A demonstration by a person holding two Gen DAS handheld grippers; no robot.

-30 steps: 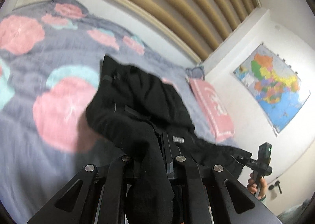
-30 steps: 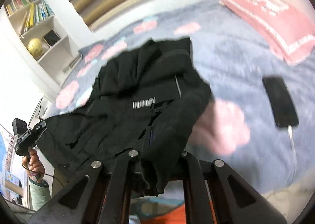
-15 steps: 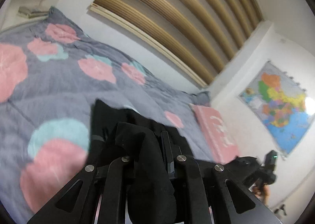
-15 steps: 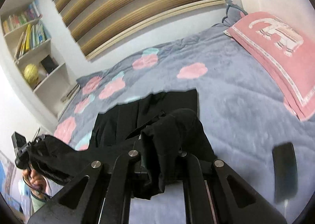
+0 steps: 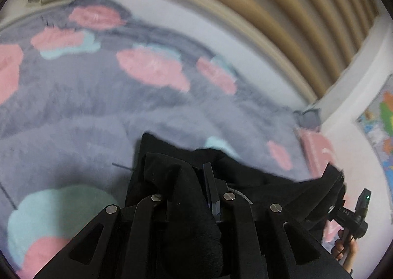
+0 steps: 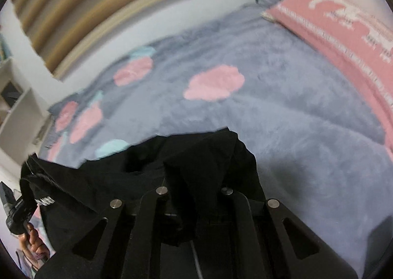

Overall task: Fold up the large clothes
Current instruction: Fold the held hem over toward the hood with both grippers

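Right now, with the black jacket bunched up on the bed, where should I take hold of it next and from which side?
Judging from here, keep to the jacket edge strung between both grippers. The left gripper, whose jaws just eased apart, still has cloth between them. Regrip that bunched corner from above, since the rest lies slack on the blanket.

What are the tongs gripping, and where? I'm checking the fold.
Both tongs grip the black garment by bunched fabric at opposite ends; which part cannot be told.
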